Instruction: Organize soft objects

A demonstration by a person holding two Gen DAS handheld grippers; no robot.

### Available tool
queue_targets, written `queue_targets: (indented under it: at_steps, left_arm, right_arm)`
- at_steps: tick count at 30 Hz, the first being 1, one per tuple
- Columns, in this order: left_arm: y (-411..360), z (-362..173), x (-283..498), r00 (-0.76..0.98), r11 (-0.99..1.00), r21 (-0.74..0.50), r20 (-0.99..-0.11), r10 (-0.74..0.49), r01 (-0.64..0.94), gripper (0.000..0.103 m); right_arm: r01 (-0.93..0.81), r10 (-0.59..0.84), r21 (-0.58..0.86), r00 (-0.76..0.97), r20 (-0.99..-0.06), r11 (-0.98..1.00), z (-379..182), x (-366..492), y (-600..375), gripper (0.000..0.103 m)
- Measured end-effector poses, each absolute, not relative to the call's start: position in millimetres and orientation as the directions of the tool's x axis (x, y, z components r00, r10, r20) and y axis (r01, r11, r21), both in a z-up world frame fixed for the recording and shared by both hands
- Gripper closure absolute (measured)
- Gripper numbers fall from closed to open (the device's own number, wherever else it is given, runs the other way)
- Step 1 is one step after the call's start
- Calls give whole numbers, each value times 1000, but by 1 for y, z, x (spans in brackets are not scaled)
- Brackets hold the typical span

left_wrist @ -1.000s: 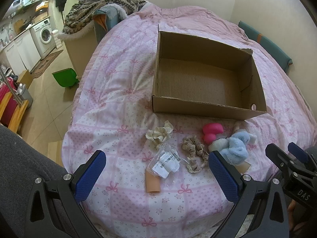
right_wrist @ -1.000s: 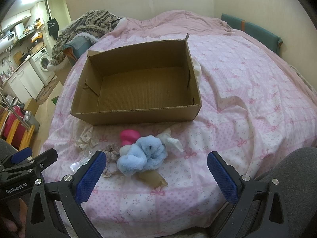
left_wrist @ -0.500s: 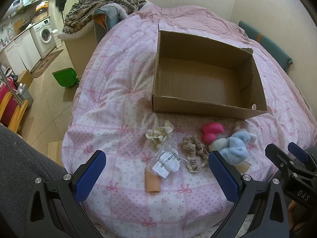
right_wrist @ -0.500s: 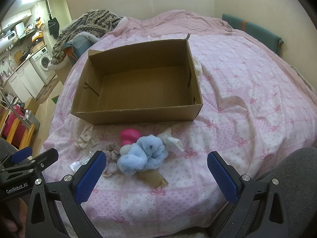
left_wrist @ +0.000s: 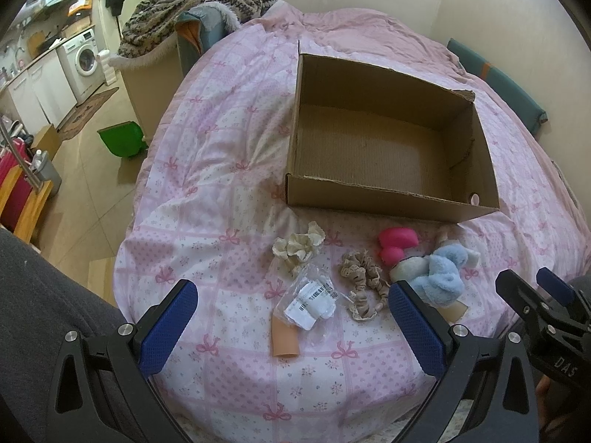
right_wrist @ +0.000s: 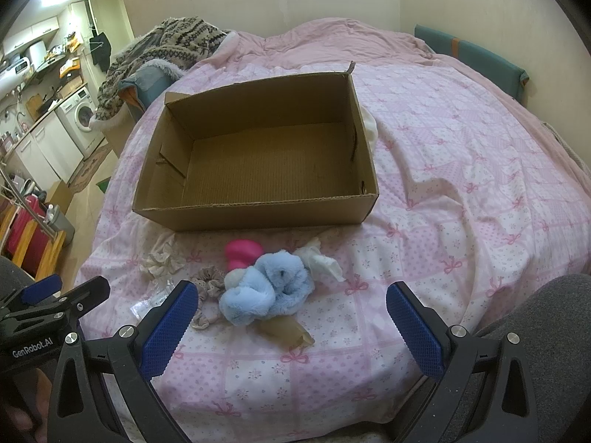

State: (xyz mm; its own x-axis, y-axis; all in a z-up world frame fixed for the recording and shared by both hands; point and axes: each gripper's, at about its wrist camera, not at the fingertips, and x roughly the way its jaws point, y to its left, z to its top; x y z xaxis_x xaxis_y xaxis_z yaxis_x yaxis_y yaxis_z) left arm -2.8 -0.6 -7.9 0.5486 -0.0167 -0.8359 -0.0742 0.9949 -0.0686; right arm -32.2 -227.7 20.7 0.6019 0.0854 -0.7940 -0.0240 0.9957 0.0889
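An empty cardboard box [left_wrist: 384,203] [right_wrist: 258,217] sits on the pink bedspread. In front of it lie a cream scrunchie [left_wrist: 299,245], a beige scrunchie [left_wrist: 364,282], a clear packet with a label [left_wrist: 312,301], a tan piece [left_wrist: 283,339], a pink soft object [left_wrist: 397,243] [right_wrist: 242,253] and a fluffy blue scrunchie [left_wrist: 441,273] [right_wrist: 264,288] beside a white cloth [right_wrist: 321,262]. My left gripper [left_wrist: 291,326] is open and empty above the packet. My right gripper [right_wrist: 291,328] is open and empty just before the blue scrunchie.
The pink bedspread [right_wrist: 461,192] covers the bed. A pile of clothes and a blanket [left_wrist: 192,11] lies at the far left corner. A green bin [left_wrist: 120,142] stands on the floor left of the bed. A teal cushion [right_wrist: 472,59] lines the right wall.
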Motion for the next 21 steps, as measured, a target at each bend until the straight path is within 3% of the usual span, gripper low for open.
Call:
queue_targets:
  at_steps: [7, 15, 21]
  left_arm:
    - [1, -10, 1, 511, 995, -72, -859, -25, -72, 0]
    - [38, -48, 38, 243, 983, -97, -968, -58, -153, 1]
    - [37, -84, 44, 80, 978, -138, -989, -127, -155, 29]
  right_arm:
    - [-28, 109, 115, 587, -802, 993, 20, -32, -225, 0]
    - [-53, 257, 258, 396, -882, 965, 11, -7, -243, 0]
    - [-99, 305, 290, 209, -929, 952, -14, 11, -241, 0]
